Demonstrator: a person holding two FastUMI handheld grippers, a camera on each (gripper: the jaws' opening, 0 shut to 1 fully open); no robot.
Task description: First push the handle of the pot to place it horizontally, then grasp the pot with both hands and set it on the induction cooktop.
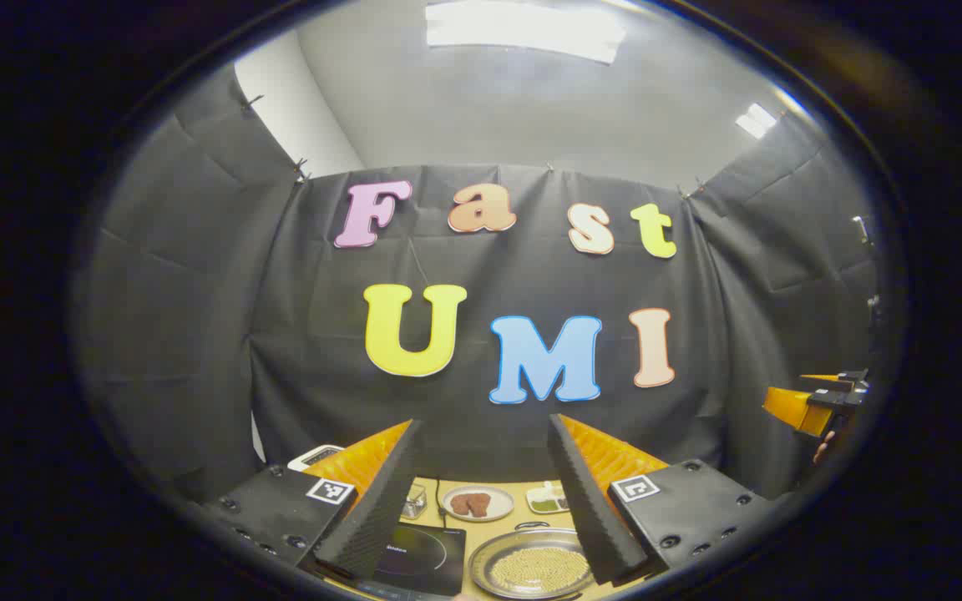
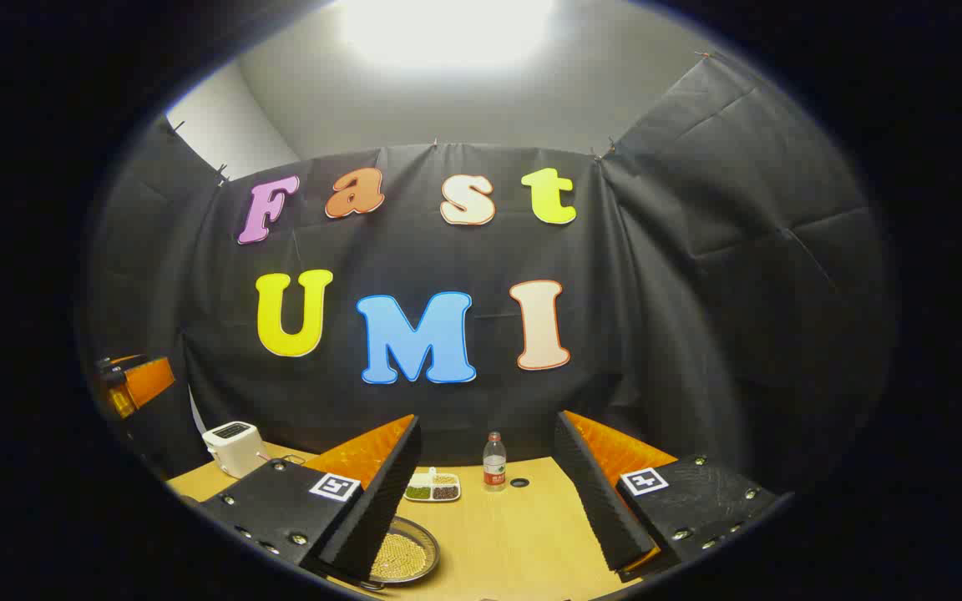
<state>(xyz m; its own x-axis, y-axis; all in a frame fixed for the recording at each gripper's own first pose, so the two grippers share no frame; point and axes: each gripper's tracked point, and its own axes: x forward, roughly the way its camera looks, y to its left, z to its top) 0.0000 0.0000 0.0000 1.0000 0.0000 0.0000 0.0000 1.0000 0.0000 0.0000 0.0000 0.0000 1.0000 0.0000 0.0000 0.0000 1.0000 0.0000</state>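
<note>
The left gripper [image 1: 481,492] hung above the table [image 2: 514,534] with its fingers spread wide and nothing between them. Below it the pot [image 1: 533,566] — a shallow metal one filled with pale grains — sat just beside the black induction cooktop [image 1: 422,558], not on it. The right gripper [image 2: 485,492] was likewise splayed and empty, the pot at its lower left.

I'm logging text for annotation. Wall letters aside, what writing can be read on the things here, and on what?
No text is readable.
On the cooktop: small white print, too blurred.
On the bottle: red label, too small.
On the square markers: patterns, no words.
</note>
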